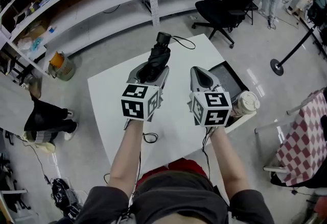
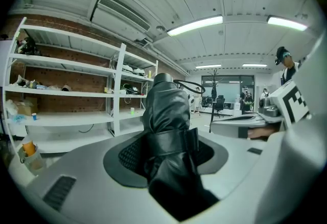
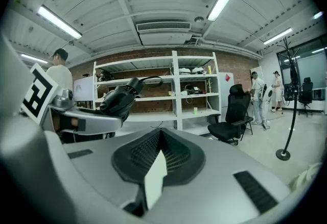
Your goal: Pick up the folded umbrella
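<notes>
The black folded umbrella (image 1: pixel 159 56) hangs above the white table (image 1: pixel 112 96), pointing away from me, with its handle and wrist strap (image 1: pixel 180 41) at the far end. My left gripper (image 1: pixel 153 72) is shut on its fabric body. In the left gripper view the umbrella (image 2: pixel 166 116) fills the space between the jaws, with its closing band wrapped round it. My right gripper (image 1: pixel 202 79) floats level beside it on the right, shut and holding nothing. In the right gripper view (image 3: pixel 161 142) the umbrella (image 3: pixel 120 98) shows off to the left.
A paper cup with a lid (image 1: pixel 246 103) stands at the table's right edge beside a dark flat panel (image 1: pixel 228 80). A cable loop (image 1: pixel 149 138) lies near the front edge. White shelving (image 1: pixel 102 8) and a black office chair (image 1: pixel 225 3) stand beyond the table.
</notes>
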Demonstrator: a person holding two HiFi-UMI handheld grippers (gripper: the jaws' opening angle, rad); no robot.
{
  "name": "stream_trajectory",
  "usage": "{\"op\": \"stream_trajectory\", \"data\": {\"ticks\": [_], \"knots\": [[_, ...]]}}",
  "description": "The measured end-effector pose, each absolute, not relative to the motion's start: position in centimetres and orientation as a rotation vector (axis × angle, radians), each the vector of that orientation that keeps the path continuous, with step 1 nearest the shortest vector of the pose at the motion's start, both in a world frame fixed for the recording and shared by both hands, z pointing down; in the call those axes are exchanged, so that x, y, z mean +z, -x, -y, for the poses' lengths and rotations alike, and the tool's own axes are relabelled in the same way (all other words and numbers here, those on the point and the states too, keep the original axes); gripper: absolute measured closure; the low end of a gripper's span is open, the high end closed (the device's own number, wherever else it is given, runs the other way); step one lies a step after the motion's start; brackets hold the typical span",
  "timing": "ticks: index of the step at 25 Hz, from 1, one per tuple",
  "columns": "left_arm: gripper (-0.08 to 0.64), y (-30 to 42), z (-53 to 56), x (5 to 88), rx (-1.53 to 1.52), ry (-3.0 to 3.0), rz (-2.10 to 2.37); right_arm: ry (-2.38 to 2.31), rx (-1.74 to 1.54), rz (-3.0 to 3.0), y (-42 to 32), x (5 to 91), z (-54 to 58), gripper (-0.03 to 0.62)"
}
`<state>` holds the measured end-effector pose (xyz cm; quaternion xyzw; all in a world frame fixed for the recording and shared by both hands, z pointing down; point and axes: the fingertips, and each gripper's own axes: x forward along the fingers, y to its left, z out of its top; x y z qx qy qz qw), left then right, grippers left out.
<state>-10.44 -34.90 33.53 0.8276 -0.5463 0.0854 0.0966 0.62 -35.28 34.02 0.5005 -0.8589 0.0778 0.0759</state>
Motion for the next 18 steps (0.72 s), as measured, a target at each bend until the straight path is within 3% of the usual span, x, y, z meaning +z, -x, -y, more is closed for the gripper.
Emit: {"op": "stream_trajectory", "data": {"ticks": [18], "knots": [[0.334,12.9,30.0,29.9,0.1,-2.462,1.705,-1.463,0.142,2.648,1.1,30.9,31.9,0.575]]}}
